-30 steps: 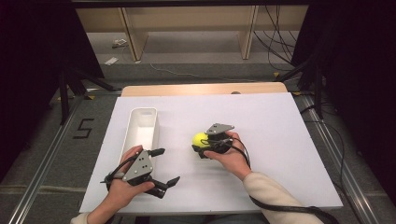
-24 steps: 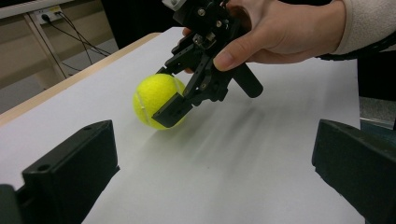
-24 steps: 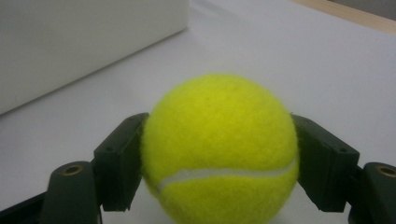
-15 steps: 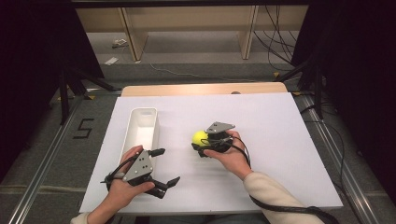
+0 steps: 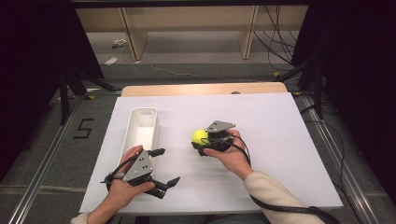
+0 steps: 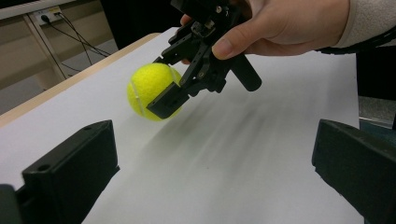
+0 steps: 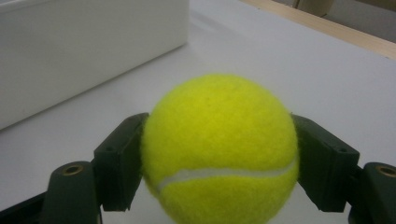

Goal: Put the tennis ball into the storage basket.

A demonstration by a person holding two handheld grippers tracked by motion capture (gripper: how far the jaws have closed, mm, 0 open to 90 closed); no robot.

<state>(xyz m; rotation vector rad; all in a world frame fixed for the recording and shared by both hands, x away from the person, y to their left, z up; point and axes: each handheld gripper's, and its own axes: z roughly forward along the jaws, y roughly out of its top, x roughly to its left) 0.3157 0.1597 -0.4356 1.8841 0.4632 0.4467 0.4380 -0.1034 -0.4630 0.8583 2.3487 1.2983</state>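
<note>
Yellow felt shows between the black jaws of the right gripper [image 5: 201, 143]: the tennis ball [image 5: 200, 136] is clamped on both flanks, one pad pressed to each side. Compared with a second ago almost nothing has shifted; ball and gripper sit at the same spot to the right of the white bin [image 5: 141, 131], well clear of its wall. In the left gripper view the ball looks to be at, or barely off, the white table cover [image 5: 280, 140] (I cannot tell whether it is touching). So the grasp seems settled and the lift not yet begun. My guess is that the ball is meant for the bin, which stands open and empty nearby.

Near the bin's closest end, the left gripper [image 5: 161, 166] rests in the person's left hand with its jaws spread wide, holding nothing, and has not budged either.
</note>
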